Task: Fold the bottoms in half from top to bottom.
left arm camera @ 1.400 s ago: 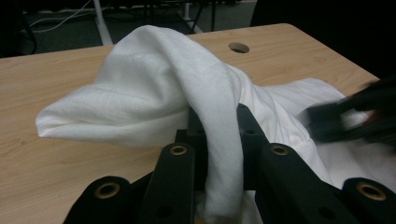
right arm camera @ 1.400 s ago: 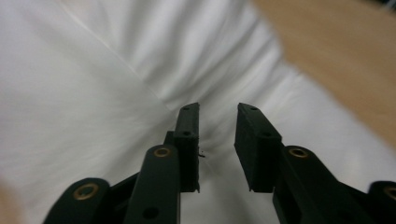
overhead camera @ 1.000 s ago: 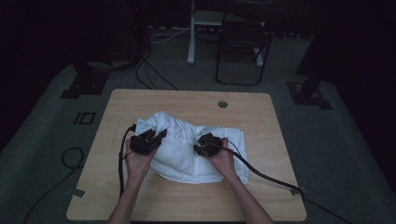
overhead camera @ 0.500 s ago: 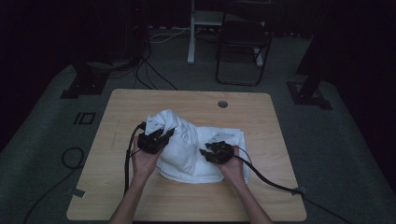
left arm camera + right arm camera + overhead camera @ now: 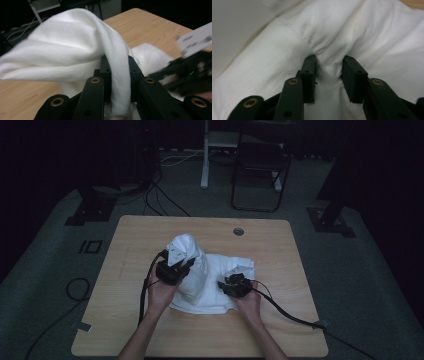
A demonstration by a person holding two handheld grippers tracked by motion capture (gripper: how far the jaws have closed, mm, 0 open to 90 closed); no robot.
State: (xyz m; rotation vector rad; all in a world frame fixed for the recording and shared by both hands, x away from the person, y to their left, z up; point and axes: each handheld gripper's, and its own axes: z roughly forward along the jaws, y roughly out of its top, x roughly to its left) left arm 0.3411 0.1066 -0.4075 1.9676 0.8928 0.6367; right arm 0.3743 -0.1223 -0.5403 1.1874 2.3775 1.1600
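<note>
— What have you got hold of?

— My left gripper (image 5: 176,268) is clamped on a fold of the soft white cotton cloth (image 5: 210,280), lifted above the light wooden table (image 5: 280,245). My right gripper (image 5: 329,72) has just been closing, its jaws pinching a bunched ridge low on the cloth.

— What might go wrong?

— If the right's shallow pinch slips, the cloth likely slumps and tangles.

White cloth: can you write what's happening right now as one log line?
left gripper: shut on white cloth, lifting | right gripper: closing on a fold | table
</note>
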